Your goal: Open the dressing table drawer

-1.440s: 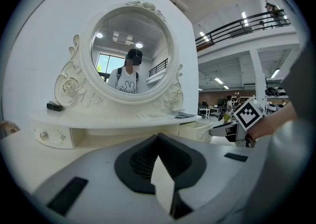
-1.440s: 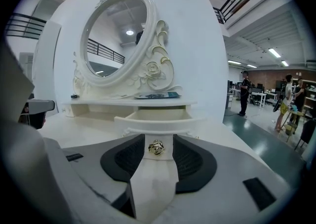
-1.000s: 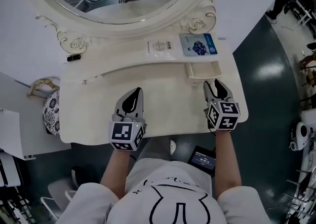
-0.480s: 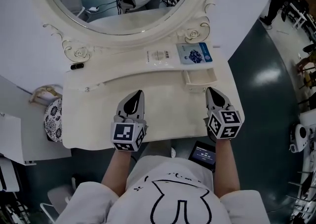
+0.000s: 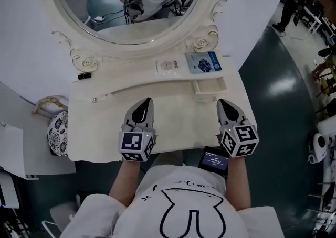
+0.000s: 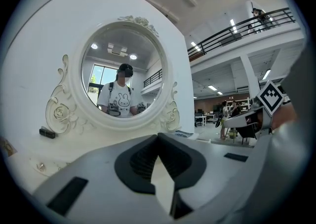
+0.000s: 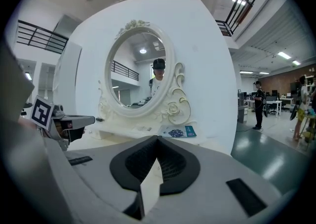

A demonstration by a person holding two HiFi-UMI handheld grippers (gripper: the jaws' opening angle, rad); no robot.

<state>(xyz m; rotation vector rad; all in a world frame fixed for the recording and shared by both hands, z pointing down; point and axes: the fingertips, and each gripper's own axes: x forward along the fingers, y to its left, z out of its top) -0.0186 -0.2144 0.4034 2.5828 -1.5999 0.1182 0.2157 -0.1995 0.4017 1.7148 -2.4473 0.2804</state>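
Drawer (image 5: 210, 86): pulled out at table (image 5: 105, 127) right, clear only in head view.
Left gripper (image 5: 146, 100): clenched, empty.
Right gripper (image 5: 222, 103): jaws just closing, now together, nothing between (apart from drawer).
Packet (image 5: 203, 64): print unreadable.

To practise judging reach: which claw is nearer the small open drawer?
Right. The right claw, jaws just closed on nothing, is just in front of the drawer; the left claw is well off to its left.
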